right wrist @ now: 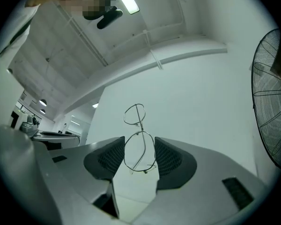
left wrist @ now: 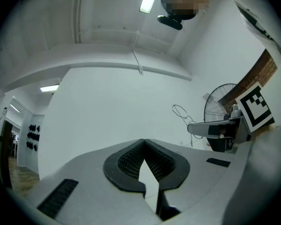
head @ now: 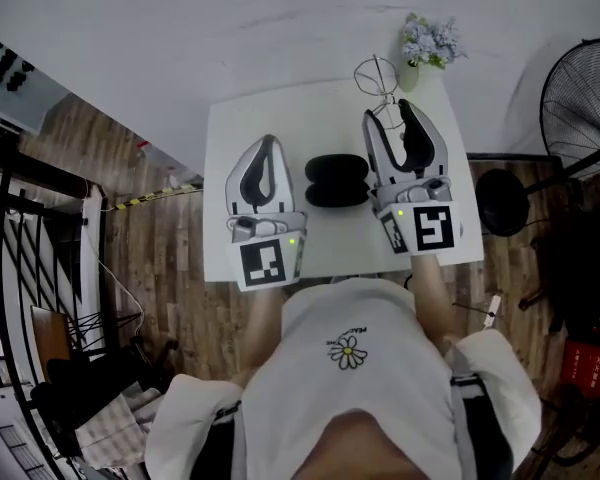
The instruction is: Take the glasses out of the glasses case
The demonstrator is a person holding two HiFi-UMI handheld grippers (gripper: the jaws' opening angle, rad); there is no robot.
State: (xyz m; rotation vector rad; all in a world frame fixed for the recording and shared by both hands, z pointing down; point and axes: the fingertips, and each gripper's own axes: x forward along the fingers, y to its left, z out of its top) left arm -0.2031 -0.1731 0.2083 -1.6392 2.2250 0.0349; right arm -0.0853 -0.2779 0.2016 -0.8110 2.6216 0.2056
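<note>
A black glasses case (head: 336,180) lies in the middle of the small white table (head: 240,118), between my two grippers. My right gripper (head: 389,113) is to the right of the case, tilted upward and shut on thin wire-framed glasses (head: 377,76). In the right gripper view one lens sits between the pads (right wrist: 167,157) and the other lens of the glasses (right wrist: 134,115) sticks up past the right gripper (right wrist: 139,139). My left gripper (head: 268,140) hovers left of the case, shut with nothing in it; in its own view the left gripper (left wrist: 144,140) has its tips together.
A small vase of pale flowers (head: 427,43) stands at the table's far right corner. A standing fan (head: 580,98) and a round black stool (head: 500,198) are right of the table. A white wall rises behind it. Wooden floor surrounds it.
</note>
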